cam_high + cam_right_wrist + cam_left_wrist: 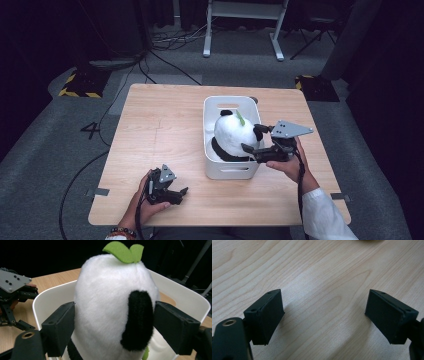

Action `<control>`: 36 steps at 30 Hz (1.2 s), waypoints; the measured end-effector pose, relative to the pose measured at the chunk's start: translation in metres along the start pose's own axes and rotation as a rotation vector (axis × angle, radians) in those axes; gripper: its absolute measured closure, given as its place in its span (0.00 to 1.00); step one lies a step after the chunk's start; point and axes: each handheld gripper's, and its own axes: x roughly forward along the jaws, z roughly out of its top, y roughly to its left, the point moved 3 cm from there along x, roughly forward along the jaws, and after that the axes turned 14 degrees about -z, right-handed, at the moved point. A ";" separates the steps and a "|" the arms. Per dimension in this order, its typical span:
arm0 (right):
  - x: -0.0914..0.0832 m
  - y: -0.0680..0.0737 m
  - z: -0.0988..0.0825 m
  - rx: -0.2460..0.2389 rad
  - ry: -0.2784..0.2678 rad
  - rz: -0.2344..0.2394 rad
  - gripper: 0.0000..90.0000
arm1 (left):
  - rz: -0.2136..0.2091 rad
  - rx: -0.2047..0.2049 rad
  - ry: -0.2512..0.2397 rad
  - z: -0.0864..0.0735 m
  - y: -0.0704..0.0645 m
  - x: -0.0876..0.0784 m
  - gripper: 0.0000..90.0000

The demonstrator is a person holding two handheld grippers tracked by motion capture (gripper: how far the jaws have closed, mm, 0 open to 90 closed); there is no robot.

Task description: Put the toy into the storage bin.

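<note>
A white plush panda [232, 132] with black ears and a green leaf [123, 250] on top stands upright inside a white plastic bin [230, 172] at the table's middle right. My right gripper [252, 138] reaches in from the right. In the right gripper view its two pads [58, 330] touch the panda's head [105, 302] on both sides. My left gripper [172, 192] rests low over the bare wood near the front left edge. Its jaws [324, 315] stand wide apart with nothing between them.
The bin's rim [180, 295] rises around the panda. The wooden table [160, 130] has bare room to the bin's left. On the floor behind are a white desk frame [245, 30], cables [165, 60] and yellow-black striped blocks [80, 85].
</note>
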 end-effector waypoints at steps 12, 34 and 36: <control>-0.013 -0.010 0.003 -0.008 -0.004 -0.026 0.23 | 0.000 -0.001 -0.001 0.000 0.000 0.000 0.17; -0.027 -0.026 -0.005 -0.041 0.030 -0.081 0.25 | -0.001 -0.002 0.000 0.000 0.000 0.000 0.17; -0.028 -0.026 -0.005 -0.052 0.032 -0.085 0.26 | -0.001 -0.002 0.001 0.000 0.000 0.000 0.17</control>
